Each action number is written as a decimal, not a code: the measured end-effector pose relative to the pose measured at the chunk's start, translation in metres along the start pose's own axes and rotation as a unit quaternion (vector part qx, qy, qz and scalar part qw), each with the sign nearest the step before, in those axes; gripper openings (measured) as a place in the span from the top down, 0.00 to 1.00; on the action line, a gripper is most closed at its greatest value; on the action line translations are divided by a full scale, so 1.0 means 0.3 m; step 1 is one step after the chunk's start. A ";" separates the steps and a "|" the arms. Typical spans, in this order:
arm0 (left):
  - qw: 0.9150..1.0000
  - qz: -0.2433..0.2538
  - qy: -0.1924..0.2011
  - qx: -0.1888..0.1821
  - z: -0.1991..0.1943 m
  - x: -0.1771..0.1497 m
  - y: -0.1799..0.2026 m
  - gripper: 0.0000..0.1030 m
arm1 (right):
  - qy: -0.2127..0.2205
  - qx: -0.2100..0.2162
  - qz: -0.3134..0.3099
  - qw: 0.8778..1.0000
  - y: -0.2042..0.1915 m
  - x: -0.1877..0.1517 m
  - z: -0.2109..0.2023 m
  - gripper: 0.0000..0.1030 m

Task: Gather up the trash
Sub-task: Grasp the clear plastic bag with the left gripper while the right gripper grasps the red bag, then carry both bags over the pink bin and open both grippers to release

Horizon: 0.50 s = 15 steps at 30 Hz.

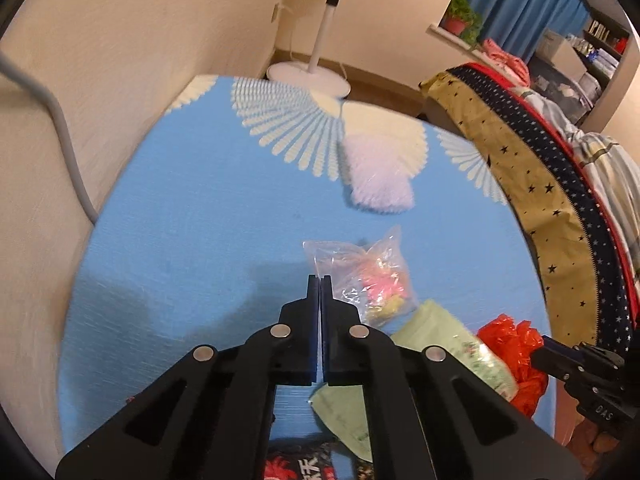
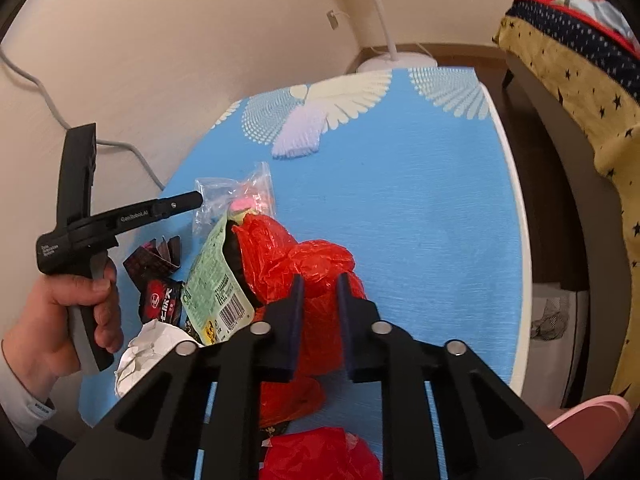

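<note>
On the blue table [image 1: 192, 220] lies a clear plastic bag with pink and yellow bits [image 1: 368, 276], a pale green wrapper [image 1: 444, 344] and a red plastic bag [image 1: 516, 340]. My left gripper [image 1: 319, 280] is shut and empty, its tips at the clear bag's left edge; it also shows in the right wrist view [image 2: 196, 199]. My right gripper [image 2: 319, 280] stands around the red bag [image 2: 304, 264], jaws partly apart with the bag between them. The green wrapper [image 2: 212, 280], clear bag [image 2: 240, 196], dark snack wrappers [image 2: 158, 276] and crumpled white paper [image 2: 148, 348] lie left of it.
A white fluffy pack [image 1: 378, 176] lies farther back on the table. A fan stand [image 1: 316, 72] is on the floor behind. A bed with starred covers [image 1: 532, 168] is on the right. A grey cable [image 1: 68, 140] runs down the wall. A pink chair [image 2: 588, 412] is at lower right.
</note>
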<state>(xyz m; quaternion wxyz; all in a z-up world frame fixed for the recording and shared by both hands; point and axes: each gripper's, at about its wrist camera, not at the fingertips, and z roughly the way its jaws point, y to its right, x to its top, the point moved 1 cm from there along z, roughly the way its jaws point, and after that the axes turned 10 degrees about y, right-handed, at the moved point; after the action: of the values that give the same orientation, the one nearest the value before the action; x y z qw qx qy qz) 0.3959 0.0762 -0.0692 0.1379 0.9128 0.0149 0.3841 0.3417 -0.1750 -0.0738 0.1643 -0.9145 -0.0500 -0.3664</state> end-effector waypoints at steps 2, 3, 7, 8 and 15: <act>1.000 0.003 0.014 -0.002 -0.034 0.015 0.016 0.99 | 0.017 -0.003 -0.001 1.000 -0.005 0.017 -0.032 0.87; 1.000 0.004 0.019 -0.002 -0.049 0.021 0.021 0.99 | 0.026 -0.003 -0.002 1.000 -0.008 0.025 -0.048 0.87; 0.999 0.017 0.044 -0.003 -0.115 0.041 0.063 0.99 | 0.063 -0.011 -0.014 0.998 -0.028 0.061 -0.121 0.88; 0.998 0.024 0.051 -0.002 -0.139 0.044 0.080 0.99 | 0.072 -0.017 -0.018 0.997 -0.033 0.069 -0.141 0.88; 0.995 0.052 0.085 0.003 -0.274 0.038 0.151 0.99 | 0.120 -0.047 -0.025 0.991 -0.050 0.095 -0.265 0.88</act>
<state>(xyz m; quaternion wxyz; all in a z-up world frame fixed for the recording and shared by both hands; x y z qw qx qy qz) 0.3423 0.0540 0.0055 0.1135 0.8769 -0.0197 0.4666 0.3073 -0.1887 0.0035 0.1168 -0.8691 -0.0351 -0.4794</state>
